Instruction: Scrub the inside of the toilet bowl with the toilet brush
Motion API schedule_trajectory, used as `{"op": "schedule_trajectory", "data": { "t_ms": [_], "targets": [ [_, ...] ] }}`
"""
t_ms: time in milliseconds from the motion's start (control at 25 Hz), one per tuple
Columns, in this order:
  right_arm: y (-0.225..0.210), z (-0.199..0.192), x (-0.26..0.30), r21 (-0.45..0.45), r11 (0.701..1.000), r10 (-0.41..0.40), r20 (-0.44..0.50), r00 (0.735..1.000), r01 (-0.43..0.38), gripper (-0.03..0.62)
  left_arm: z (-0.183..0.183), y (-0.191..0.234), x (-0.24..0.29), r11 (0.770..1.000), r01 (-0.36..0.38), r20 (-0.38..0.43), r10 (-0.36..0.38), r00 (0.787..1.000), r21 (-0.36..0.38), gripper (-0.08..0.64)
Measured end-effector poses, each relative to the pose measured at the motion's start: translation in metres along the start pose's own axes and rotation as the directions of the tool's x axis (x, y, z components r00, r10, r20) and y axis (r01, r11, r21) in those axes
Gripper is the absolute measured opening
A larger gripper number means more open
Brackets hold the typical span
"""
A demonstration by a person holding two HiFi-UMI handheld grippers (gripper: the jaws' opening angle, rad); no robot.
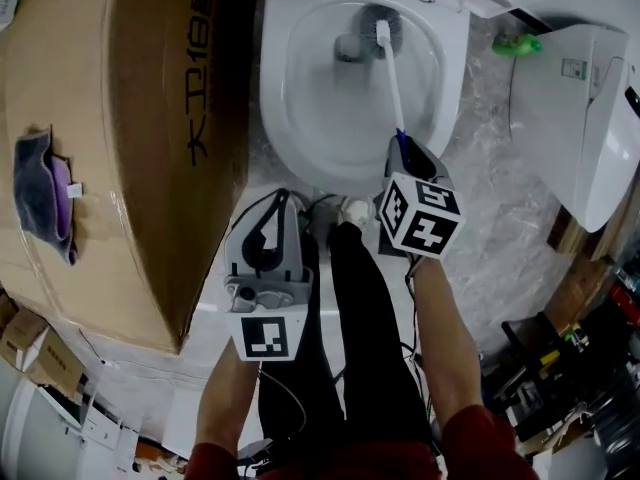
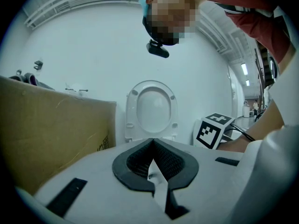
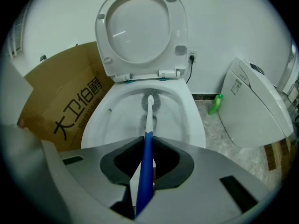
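Inside the toilet bowl (image 1: pixel 285 118): the toilet brush (image 1: pixel 392 78) is reaching in, with its grey bristle head sitting against the back wall just beside the drain opening.
Right gripper (image 3: pixel 145 143): its jaws are pinching the blue end of the brush handle, and the white shaft is running forward into the bowl.
Left gripper (image 2: pixel 152 141): it is hovering in front of the bowl beside the person's legs, jaws pressed together with nothing between them.
Toilet lid (image 3: pixel 140 29): it is standing raised behind the bowl.
Cardboard box (image 1: pixel 100 118): it is standing left of the toilet, carrying a purple cloth (image 1: pixel 40 193) on top.
Green bottle (image 1: pixel 517 43): it is lying on the floor right of the bowl.
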State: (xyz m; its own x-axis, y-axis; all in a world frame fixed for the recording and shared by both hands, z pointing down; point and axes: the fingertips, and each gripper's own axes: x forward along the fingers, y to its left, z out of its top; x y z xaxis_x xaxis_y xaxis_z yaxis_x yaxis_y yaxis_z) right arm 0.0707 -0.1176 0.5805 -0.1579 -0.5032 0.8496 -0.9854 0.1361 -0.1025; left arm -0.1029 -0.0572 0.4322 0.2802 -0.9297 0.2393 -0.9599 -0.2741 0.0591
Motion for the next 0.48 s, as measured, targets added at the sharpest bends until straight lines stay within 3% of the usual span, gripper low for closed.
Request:
{"op": "schedule_trajectory", "data": {
  "t_ms": [480],
  "targets": [
    [0.051,0.002,0.006,-0.099,0.992,0.076,-0.007,0.997,-0.076,0.061,-0.003,0.015,-0.017,1.0,-0.029,-0.006,0.029,1.0,-0.013,0.012]
  ]
}}
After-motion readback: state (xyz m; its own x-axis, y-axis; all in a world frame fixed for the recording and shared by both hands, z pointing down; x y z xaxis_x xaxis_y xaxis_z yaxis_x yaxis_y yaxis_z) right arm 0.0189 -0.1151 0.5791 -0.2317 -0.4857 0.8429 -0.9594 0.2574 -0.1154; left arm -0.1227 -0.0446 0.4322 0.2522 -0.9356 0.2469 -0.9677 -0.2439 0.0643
